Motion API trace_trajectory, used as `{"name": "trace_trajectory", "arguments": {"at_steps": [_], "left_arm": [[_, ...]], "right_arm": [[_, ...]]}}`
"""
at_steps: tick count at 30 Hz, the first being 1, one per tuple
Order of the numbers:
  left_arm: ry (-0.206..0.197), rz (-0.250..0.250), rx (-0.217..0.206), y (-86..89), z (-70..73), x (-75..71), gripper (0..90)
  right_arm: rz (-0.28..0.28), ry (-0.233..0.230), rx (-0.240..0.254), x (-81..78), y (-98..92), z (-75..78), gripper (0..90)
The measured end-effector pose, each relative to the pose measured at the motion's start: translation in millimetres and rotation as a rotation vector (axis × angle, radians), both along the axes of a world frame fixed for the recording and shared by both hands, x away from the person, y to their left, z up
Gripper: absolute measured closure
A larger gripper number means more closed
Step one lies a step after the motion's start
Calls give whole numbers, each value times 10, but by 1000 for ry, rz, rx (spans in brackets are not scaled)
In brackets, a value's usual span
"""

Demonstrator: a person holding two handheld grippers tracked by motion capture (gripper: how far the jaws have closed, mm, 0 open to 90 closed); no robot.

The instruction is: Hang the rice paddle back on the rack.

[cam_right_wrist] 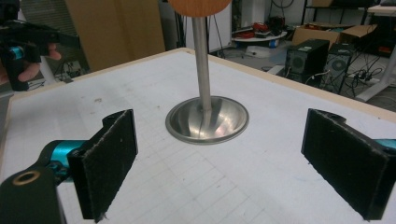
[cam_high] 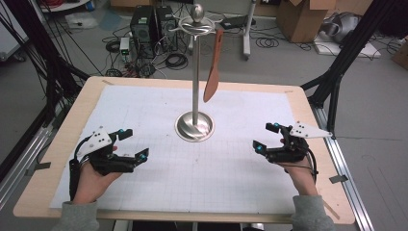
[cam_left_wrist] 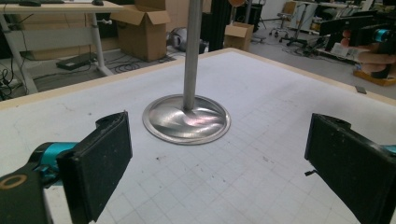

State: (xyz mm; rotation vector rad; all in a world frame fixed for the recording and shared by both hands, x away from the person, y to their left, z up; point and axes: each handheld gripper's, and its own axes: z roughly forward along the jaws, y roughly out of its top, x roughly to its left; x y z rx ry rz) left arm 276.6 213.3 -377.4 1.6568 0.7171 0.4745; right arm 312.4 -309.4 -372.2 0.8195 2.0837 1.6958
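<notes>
I see a metal stand (cam_high: 194, 126) upright at the middle of the table (cam_high: 57, 159), toward its far edge, its round base flat on the white gridded mat (cam_high: 202, 178). A wooden spatula (cam_high: 213, 72) hangs from the stand's top ring, clear of the mat. My left gripper (cam_high: 133, 145) sits near the left edge, jaws spread wide and empty. My right gripper (cam_high: 266, 137) sits near the right edge, likewise spread and empty, both aimed at the base.

No text — nothing readable
</notes>
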Motion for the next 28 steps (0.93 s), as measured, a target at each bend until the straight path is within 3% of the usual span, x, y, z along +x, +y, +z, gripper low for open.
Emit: {"name": "trace_trajectory", "arguments": {"at_steps": [7,13,16,22,28], "left_arm": [[2,14,-3,51,-2,1,79],[4,37,-14,154,7,-14,79],[6,50,-13,205,6,-21,79],[9,68,-17,300,-54,-5,81],[41,102,-21,365,-140,38,81]], "right_arm": [[-42,25,31,-34,-114,-49,94],[-78,34,15,-90,-234,-96,94],[-101,37,-16,-117,-328,-140,94],[-158,38,35,-127,-506,-154,94],[-155,34,64,-103,-522,-152,94]]}}
